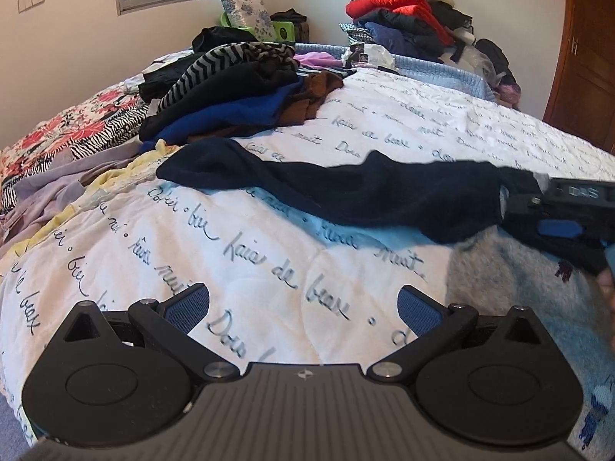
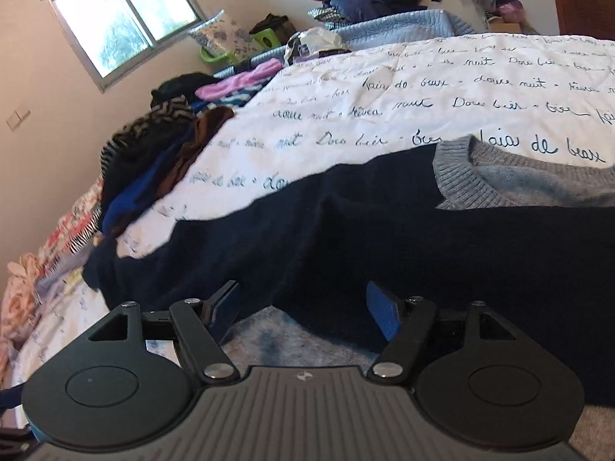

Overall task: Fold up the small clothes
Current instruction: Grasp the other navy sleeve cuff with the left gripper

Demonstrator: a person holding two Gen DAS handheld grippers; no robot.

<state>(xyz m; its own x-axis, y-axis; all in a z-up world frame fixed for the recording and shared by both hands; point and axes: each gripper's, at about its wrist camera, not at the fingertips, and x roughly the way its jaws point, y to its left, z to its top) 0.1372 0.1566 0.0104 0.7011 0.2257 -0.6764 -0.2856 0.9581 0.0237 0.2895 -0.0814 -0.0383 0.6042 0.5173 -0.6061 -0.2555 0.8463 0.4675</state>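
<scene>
A small sweater with a grey-blue body (image 1: 511,292) and dark navy sleeves lies on the white script-printed bedspread (image 1: 238,238). One navy sleeve (image 1: 346,188) stretches out to the left across the bed. My left gripper (image 1: 303,311) is open and empty, hovering above the bedspread in front of the sweater. My right gripper (image 2: 301,315) is open, low over the navy sleeve (image 2: 346,238) and the grey body (image 2: 292,342), near the grey ribbed collar (image 2: 461,180). It also shows in the left wrist view (image 1: 553,211), at the sweater's right end.
A heap of unfolded clothes (image 1: 238,92) in striped, blue and brown lies at the back left of the bed. Lilac and yellow garments (image 1: 77,188) lie at the left edge. A tall pile with a red jacket (image 1: 399,4) stands behind the bed. A wooden door (image 1: 584,57) is at the right.
</scene>
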